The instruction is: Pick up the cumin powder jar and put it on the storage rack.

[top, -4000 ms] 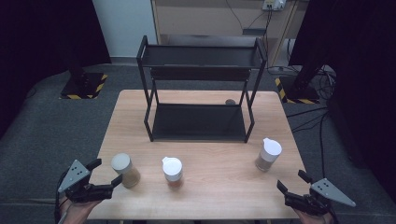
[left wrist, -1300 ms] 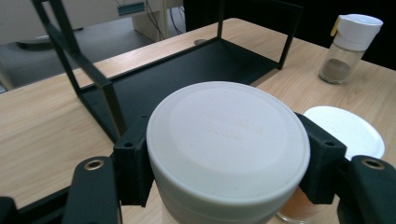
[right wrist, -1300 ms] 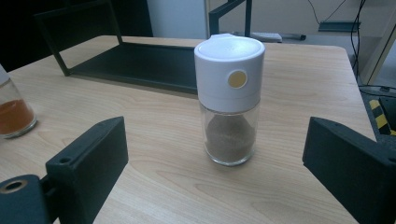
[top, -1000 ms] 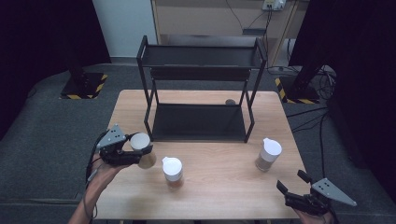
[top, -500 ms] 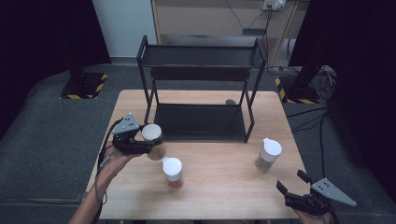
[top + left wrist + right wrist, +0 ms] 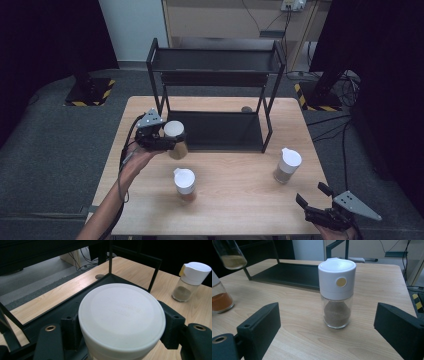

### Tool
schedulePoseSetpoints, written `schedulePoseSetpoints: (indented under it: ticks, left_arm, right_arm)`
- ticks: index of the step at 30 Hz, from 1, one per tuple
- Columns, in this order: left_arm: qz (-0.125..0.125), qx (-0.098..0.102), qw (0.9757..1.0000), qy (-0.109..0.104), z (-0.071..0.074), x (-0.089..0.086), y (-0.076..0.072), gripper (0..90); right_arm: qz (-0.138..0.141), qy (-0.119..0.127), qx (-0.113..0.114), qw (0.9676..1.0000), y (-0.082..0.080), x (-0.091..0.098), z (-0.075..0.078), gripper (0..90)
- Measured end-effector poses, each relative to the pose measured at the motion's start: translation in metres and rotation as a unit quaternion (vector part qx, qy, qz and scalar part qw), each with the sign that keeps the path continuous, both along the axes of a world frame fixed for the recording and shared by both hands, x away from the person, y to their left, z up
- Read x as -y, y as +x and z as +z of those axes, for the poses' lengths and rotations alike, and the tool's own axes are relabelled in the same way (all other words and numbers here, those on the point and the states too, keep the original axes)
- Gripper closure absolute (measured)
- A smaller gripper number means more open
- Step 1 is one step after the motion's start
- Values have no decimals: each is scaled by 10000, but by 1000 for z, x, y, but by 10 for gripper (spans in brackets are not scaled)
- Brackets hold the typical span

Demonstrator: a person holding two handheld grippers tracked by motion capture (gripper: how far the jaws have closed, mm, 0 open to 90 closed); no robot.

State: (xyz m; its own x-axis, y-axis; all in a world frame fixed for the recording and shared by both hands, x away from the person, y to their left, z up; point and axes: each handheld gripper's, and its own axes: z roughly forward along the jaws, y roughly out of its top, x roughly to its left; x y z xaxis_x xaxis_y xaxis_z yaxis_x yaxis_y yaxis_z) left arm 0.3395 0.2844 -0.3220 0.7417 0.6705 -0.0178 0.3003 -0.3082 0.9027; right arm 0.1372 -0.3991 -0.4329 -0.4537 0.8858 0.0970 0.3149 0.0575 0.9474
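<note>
My left gripper [image 6: 167, 141] is shut on a white-lidded spice jar [image 6: 175, 139] holding pale powder, carried above the table near the left front leg of the black shelf rack [image 6: 215, 80]. In the left gripper view the jar's round lid [image 6: 121, 317] sits clamped between both jaws. A second jar [image 6: 185, 184] with orange powder stands at the table's middle front. A third jar [image 6: 287, 165] with brown powder stands at the right; it is the jar [image 6: 337, 292] straight ahead in the right gripper view. My right gripper [image 6: 312, 202] rests open at the near right edge, jaws wide and apart from that jar.
The rack has a low tray [image 6: 225, 131] on the wooden table [image 6: 240, 200] and a top shelf. A small round hole [image 6: 246, 109] marks the tabletop behind the rack. Grey carpet and cables surround the table.
My left gripper has carried the pale-powder jar from the table's left front up and away toward the rack's lower tray. The right gripper has stayed put.
</note>
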Motion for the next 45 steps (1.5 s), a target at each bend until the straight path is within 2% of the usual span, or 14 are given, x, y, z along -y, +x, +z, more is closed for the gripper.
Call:
schedulePoseSetpoints:
  ticks: [3,11,17,21,27,31,34,41,45]
  left_arm:
    - [17,-33,10000,-3,-1,6,8,329]
    - [272,-2,9996,-45,-7,24,25,330]
    - [575,-5,9983,14,-9,38,37,329]
    - [803,6,9968,51,-12,46,42,329]
    - [1144,14,9934,-10,-17,53,47,329]
    - [1254,17,9921,-5,-20,55,52,329]
    - [1263,35,9920,64,-22,56,55,330]
    - [1335,15,9909,153,-33,58,60,330]
    - [1415,-34,9899,115,-42,58,63,330]
  right_arm:
    - [5,9,5,10000,0,0,0,72]
    - [16,15,0,10000,0,1,0,72]
    - [38,26,-14,10000,1,1,0,73]
    - [44,34,-13,10000,1,1,-1,73]
    - [46,41,-15,10000,1,2,-1,73]
    - [49,44,-17,10000,1,2,-1,74]
    - [53,47,-15,10000,1,2,-1,73]
    - [51,45,-15,10000,1,2,-1,73]
    - [47,50,-21,10000,1,2,-1,74]
